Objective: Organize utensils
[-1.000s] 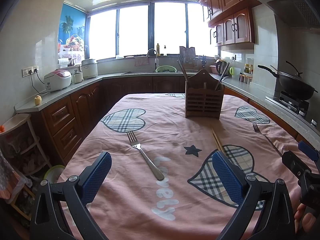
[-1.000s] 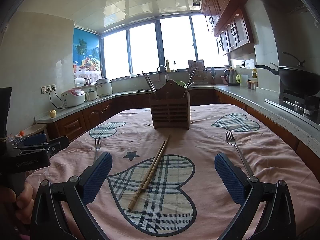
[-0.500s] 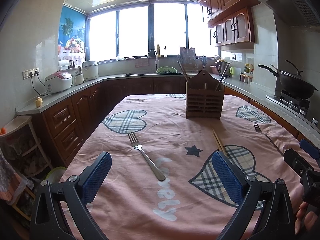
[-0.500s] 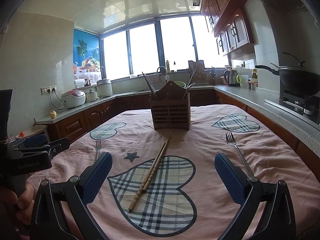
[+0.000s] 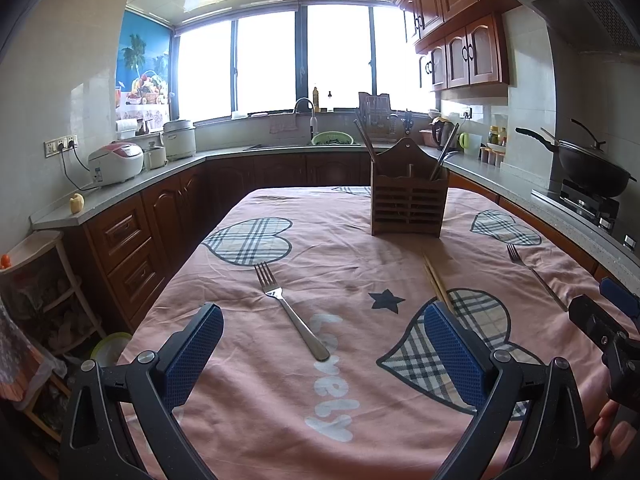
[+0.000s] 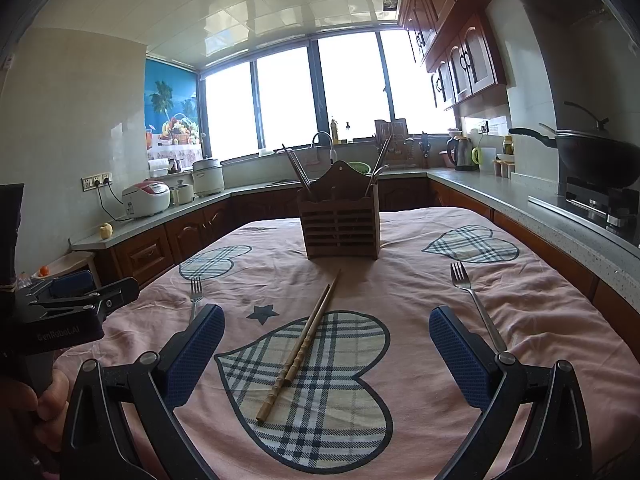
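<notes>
A wooden utensil holder [image 5: 407, 208] [image 6: 339, 226] stands at the far middle of the table, with chopsticks and metal utensils sticking out. A steel fork [image 5: 289, 310] lies just ahead of my open left gripper [image 5: 322, 354], between its blue pads. A pair of wooden chopsticks [image 6: 301, 346] [image 5: 437, 284] lies in front of my open right gripper [image 6: 326, 354]. A second fork [image 6: 472, 300] [image 5: 534, 276] lies by the right finger [image 6: 454, 354] of that gripper. Neither gripper holds anything.
A pink cloth with plaid hearts [image 5: 360, 360] covers the table. Counters run along the left, back and right. A wok on a stove [image 5: 588, 168] stands at right, a rice cooker [image 5: 116, 162] at left. A hand [image 6: 36, 396] holds the left gripper's body.
Both views have crept slightly forward and up; the utensils lie where they were. Both grippers have stayed open.
</notes>
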Demonstrator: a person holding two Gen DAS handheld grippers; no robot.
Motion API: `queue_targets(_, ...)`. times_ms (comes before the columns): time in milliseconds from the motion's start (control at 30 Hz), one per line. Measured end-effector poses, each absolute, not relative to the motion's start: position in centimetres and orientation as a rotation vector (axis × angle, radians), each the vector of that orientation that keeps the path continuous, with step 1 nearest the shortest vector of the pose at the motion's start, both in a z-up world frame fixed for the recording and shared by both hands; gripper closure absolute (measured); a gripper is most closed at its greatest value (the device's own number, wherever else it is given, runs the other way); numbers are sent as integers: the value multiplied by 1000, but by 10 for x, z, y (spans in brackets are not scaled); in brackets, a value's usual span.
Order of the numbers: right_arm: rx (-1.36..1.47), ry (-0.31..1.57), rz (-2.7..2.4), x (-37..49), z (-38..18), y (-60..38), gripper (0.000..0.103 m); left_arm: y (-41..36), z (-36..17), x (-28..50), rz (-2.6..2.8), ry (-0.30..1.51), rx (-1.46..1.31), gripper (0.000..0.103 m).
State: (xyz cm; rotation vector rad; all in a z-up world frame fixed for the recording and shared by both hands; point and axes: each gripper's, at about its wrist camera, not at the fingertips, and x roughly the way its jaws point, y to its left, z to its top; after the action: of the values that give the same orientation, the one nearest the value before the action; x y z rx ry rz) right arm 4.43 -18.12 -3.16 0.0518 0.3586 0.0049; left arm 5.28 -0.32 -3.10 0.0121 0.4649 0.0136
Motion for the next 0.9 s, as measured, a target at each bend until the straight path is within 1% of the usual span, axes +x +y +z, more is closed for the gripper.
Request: queue_targets(900, 72, 365, 9, 47, -34, -182, 0, -10, -31, 57, 9, 476, 22, 2)
